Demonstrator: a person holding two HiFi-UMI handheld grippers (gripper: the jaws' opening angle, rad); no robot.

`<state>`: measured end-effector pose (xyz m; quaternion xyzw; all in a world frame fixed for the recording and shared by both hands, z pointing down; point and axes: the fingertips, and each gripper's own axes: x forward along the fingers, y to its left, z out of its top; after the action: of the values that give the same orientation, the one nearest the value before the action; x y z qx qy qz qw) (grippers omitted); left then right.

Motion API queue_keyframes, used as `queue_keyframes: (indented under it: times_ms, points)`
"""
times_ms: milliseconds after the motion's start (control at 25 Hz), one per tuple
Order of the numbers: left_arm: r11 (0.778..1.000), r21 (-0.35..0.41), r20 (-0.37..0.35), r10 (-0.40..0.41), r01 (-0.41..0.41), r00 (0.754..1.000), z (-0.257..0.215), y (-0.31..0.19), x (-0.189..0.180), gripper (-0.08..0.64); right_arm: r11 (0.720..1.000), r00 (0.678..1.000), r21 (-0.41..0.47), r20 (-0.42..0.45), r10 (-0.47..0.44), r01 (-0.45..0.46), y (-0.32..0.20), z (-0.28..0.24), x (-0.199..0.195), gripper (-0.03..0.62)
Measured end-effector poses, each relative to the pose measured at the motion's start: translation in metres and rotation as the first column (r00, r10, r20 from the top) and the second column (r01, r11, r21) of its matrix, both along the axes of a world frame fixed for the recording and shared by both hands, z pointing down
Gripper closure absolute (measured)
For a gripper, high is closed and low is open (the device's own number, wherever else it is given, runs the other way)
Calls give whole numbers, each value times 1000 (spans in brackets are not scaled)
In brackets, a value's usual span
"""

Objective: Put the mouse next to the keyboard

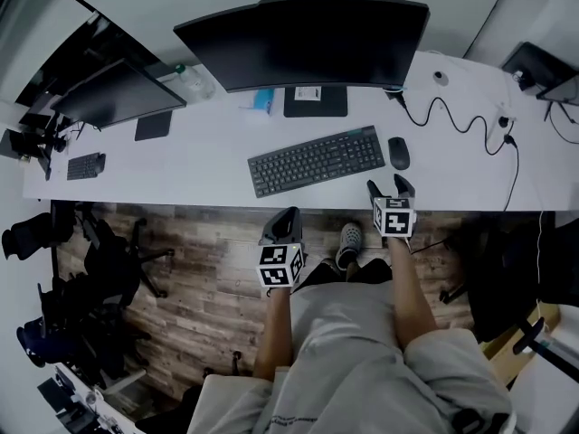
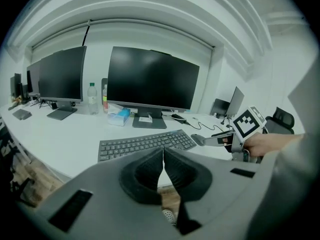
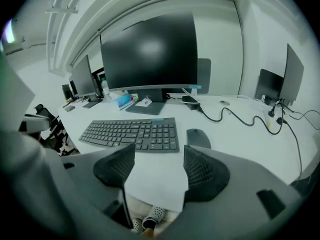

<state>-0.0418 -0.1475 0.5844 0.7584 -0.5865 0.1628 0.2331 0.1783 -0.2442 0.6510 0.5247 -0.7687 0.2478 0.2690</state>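
My left gripper (image 1: 282, 217) hangs off the near edge of the surface (image 1: 199, 156), jaws pressed together on nothing; I judge it has no part here. The keyboard (image 1: 317, 159) lies mid-surface, and the mouse (image 1: 398, 153) sits just beside its right end. My right gripper (image 1: 389, 188), jaws wide apart and empty, hovers at the near edge, so the placing looks done.

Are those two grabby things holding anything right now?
Nothing is held. The left hand-held gripper is shut and empty, the right hand-held gripper open and empty; the mouse lies free beside the keyboard.
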Motion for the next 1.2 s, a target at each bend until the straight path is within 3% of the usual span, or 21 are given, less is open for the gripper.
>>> queue_keyframes:
  times_ms: [240,560,800,1200]
  points:
    - [1000,-14,-31,13,-14,999,7,32,7,535,999,999,38,23,-26,25,41,-21,-17,285]
    - [999,42,-75,7,-4,997,0,61,11,535,996,998,84,60,-5,0,82,-44,-21,291]
    - [995,94,-83,42,-34,996,-7,81,23,535,995,969,94,245,1,-25,114,-53,-41,295]
    - [984,166,-56,78,-68,995,-13,83,36,535,985,983,169,172,-58,28,144,-62,-51,313]
